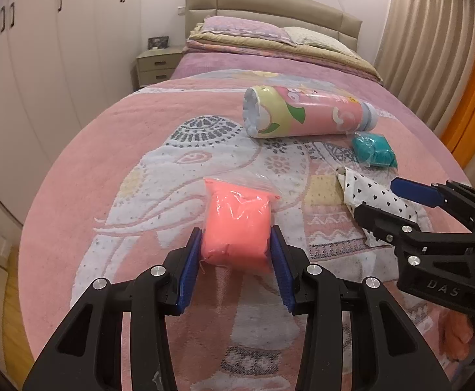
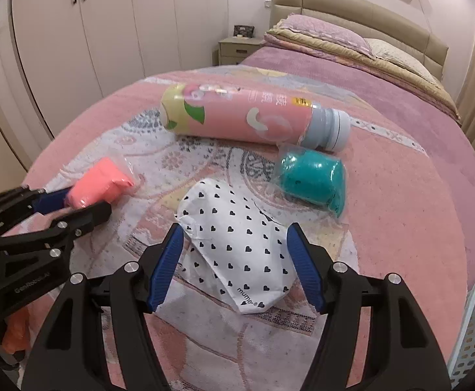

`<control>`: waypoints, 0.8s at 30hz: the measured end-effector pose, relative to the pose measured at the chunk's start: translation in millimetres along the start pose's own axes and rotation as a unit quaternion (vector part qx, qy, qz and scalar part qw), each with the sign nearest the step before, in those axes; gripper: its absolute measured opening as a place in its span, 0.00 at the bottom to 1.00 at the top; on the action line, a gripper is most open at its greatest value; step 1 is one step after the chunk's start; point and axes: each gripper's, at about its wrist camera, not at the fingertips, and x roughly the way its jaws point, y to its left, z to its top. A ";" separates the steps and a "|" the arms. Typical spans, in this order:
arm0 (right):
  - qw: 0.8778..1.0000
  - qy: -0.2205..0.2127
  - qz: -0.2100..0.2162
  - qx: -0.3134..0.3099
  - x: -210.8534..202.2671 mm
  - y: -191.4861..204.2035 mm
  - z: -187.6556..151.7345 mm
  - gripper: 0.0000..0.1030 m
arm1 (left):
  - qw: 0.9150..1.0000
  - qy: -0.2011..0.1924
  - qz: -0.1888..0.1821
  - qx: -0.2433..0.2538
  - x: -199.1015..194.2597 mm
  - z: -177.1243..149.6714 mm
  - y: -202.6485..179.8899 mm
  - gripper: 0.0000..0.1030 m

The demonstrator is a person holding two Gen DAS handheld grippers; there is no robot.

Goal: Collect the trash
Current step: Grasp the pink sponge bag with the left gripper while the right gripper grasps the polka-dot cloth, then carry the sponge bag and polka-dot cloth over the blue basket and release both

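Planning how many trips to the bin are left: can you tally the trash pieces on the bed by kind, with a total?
Clay packets in clear plastic: 2, the pink packet clamped in the left gripper and the teal packet lying loose.
Bottles: 1, the pink bottle on its side.
Wrappers: 1, the white heart-print wrapper between the right gripper's open jaws.
Total: 4

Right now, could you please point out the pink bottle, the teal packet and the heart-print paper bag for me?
pink bottle (image 2: 237, 117): right wrist view, middle of its label.
teal packet (image 2: 315, 181): right wrist view, centre of the teal lump.
heart-print paper bag (image 2: 234, 247): right wrist view, middle of the white paper.
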 end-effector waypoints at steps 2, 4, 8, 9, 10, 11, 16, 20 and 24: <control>1.000 -0.004 -0.009 -0.002 -1.1 1.0 -1.0 0.49 | 1.000 -0.001 0.005 0.004 -0.3 -0.6 -1.8 0.39; 1.000 -0.012 -0.008 0.001 -3.7 0.0 -2.2 0.34 | 1.000 -0.002 0.006 0.006 0.4 -1.4 -5.9 0.39; 0.999 -0.023 0.005 0.024 -12.7 -6.3 -7.7 0.17 | 1.000 -0.006 0.007 0.013 -3.2 -1.9 -9.8 0.38; 0.999 -0.025 0.007 0.029 -15.9 -8.4 -9.3 0.16 | 1.000 -0.008 0.006 0.014 -5.2 -2.4 -12.4 0.38; 0.999 -0.030 0.011 0.037 -21.3 -11.7 -12.3 0.16 | 1.000 -0.009 0.003 0.014 -6.7 -2.8 -14.2 0.38; 0.999 -0.032 0.012 0.041 -24.6 -13.6 -13.0 0.15 | 1.000 -0.009 -0.010 0.010 -9.9 -3.2 -16.2 0.38; 0.997 -0.052 0.009 0.061 -48.4 -23.3 -21.5 0.13 | 0.998 -0.023 -0.049 0.020 -26.9 -2.2 -37.0 0.38; 0.993 -0.079 0.002 0.082 -76.1 -39.6 -27.6 0.12 | 0.995 -0.042 -0.074 0.042 -43.8 4.9 -63.7 0.38; 0.989 -0.105 -0.011 0.100 -101.2 -57.8 -34.1 0.12 | 0.992 -0.056 -0.100 0.061 -57.3 13.1 -90.1 0.38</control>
